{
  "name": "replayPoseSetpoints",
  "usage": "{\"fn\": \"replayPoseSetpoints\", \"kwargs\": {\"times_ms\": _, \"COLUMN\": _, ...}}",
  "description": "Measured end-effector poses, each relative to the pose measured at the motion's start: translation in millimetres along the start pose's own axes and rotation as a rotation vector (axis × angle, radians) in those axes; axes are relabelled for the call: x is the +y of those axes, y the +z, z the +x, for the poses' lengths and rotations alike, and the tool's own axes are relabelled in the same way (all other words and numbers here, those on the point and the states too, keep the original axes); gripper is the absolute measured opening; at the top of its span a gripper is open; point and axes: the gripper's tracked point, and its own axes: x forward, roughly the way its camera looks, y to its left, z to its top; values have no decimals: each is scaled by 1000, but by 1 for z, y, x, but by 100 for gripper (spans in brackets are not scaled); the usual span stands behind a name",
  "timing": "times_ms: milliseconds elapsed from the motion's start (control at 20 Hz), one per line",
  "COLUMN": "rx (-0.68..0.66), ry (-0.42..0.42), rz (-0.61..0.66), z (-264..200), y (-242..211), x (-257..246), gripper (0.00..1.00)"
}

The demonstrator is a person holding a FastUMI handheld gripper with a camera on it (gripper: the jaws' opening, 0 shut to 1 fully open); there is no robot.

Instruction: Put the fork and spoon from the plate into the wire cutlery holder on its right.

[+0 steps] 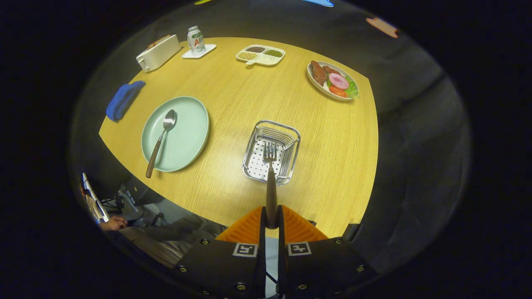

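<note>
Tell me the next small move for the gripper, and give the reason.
Probably lower the fork straight down and open the fingers. The gripper is shut on its handle, and the tines already hang over the wire cutlery holder, seemingly above its floor. The spoon waits on the green plate for the following trip.

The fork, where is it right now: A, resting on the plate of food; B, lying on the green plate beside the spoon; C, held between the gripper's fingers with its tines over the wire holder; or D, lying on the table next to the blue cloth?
C: the gripper is shut on the fork by its handle, the tines over the wire holder; the spoon lies alone on the green plate.
</note>
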Motion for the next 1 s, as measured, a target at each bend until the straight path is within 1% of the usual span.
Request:
{"fn": "replayPoseSetpoints", "kwargs": {"times_ms": 50, "rx": -15, "ry": 0, "rz": 1, "z": -5, "y": 6, "x": -1, "gripper": 12}}
{"fn": "replayPoseSetpoints", "kwargs": {"times_ms": 100, "rx": -34, "ry": -12, "rz": 2, "z": -11, "y": 9, "x": -5, "gripper": 15}}
{"fn": "replayPoseSetpoints", "kwargs": {"times_ms": 150, "rx": -65, "ry": -28, "rz": 2, "z": -12, "y": 13, "x": -10, "gripper": 29}}
{"fn": "replayPoseSetpoints", "kwargs": {"times_ms": 200, "rx": -105, "ry": -45, "rz": 9, "z": -17, "y": 19, "x": -13, "gripper": 37}}
{"fn": "replayPoseSetpoints", "kwargs": {"times_ms": 250, "rx": -141, "ry": -61, "rz": 23, "z": -25, "y": 24, "x": -16, "gripper": 50}}
{"fn": "replayPoseSetpoints", "kwargs": {"times_ms": 500, "rx": -316, "ry": -40, "rz": 108, "z": -67, "y": 42, "x": 2, "gripper": 50}}
{"fn": "replayPoseSetpoints", "kwargs": {"times_ms": 700, "rx": -452, "ry": -21, "rz": 123, "z": -85, "y": 53, "x": 32, "gripper": 50}}
{"fn": "replayPoseSetpoints", "kwargs": {"times_ms": 800, "rx": -480, "ry": 18, "rz": 107, "z": -83, "y": 50, "x": 58, "gripper": 49}}
{"fn": "replayPoseSetpoints", "kwargs": {"times_ms": 900, "rx": -467, "ry": 86, "rz": 86, "z": -77, "y": 44, "x": 92, "gripper": 61}}
{"fn": "replayPoseSetpoints", "kwargs": {"times_ms": 950, "rx": -451, "ry": 116, "rz": 75, "z": -72, "y": 39, "x": 109, "gripper": 73}}
{"fn": "replayPoseSetpoints", "kwargs": {"times_ms": 1000, "rx": -440, "ry": 136, "rz": 68, "z": -65, "y": 37, "x": 123, "gripper": 73}}
